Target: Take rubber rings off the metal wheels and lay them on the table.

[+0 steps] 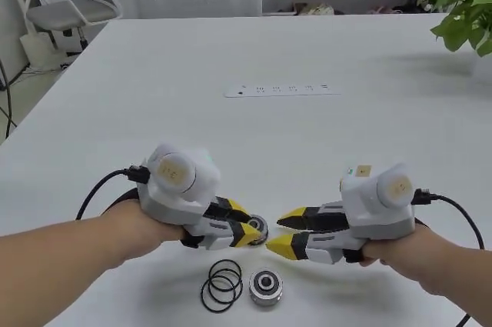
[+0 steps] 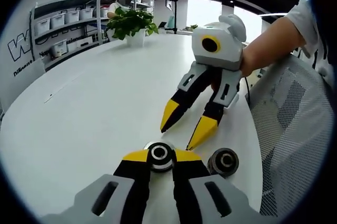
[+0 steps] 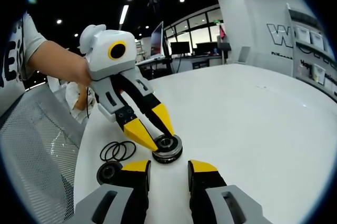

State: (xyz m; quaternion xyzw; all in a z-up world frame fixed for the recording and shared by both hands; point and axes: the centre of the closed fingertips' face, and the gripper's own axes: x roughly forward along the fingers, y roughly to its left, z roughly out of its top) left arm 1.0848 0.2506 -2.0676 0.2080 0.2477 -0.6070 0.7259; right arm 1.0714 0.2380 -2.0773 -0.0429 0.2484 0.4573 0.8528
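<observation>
On table (image 1: 231,142): rubber rings (image 1: 222,284) just beside loose wheel (image 1: 265,287) | power strip (image 1: 281,90) beyond

white table (image 1: 307,58), black rubber rings (image 1: 222,284), silver metal wheel (image 2: 160,155), yellow-tipped left tool (image 1: 252,227) and right tool (image 1: 274,233)

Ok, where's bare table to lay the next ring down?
Bare: the table between the power strip and the left tongs and right tongs, and beyond toward the plant. Crowded: the near edge, with a wheel in the left tongs, the rings and a second wheel.

Left gripper (image 3: 162,140) clamps wheel (image 3: 168,149); rings (image 3: 118,151) beside.
</observation>
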